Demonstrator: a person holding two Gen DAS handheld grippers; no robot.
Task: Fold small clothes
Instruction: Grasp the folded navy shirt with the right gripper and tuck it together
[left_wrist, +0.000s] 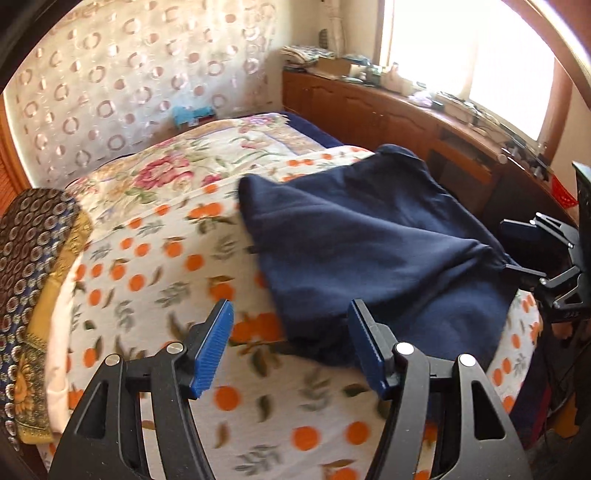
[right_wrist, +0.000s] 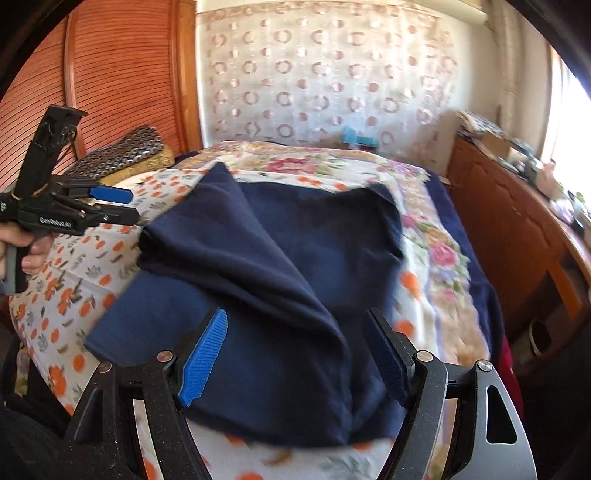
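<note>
My left claw stands released, its blue pads apart over the orange-print sheet, with nothing between them; only the near hem of the navy garment lies just beside the right-hand pad. My right claw is spread wide too, hovering above the same garment, and the cloth under it lies slack, not pinched by either pad. From the left view, that right claw sits at the garment's far edge, where a bunched corner points toward it, but I cannot tell whether it touches the cloth.

The garment rests on the bed, over the orange-print sheet and part of the floral cover. One flap is already laid diagonally across the body of it, so I judge a first fold is made. It looks rough: ridges run across the top layer and the edges do not line up. What is left, as I see it, is smoothing, another fold to make it compact, and squaring the result.
</note>
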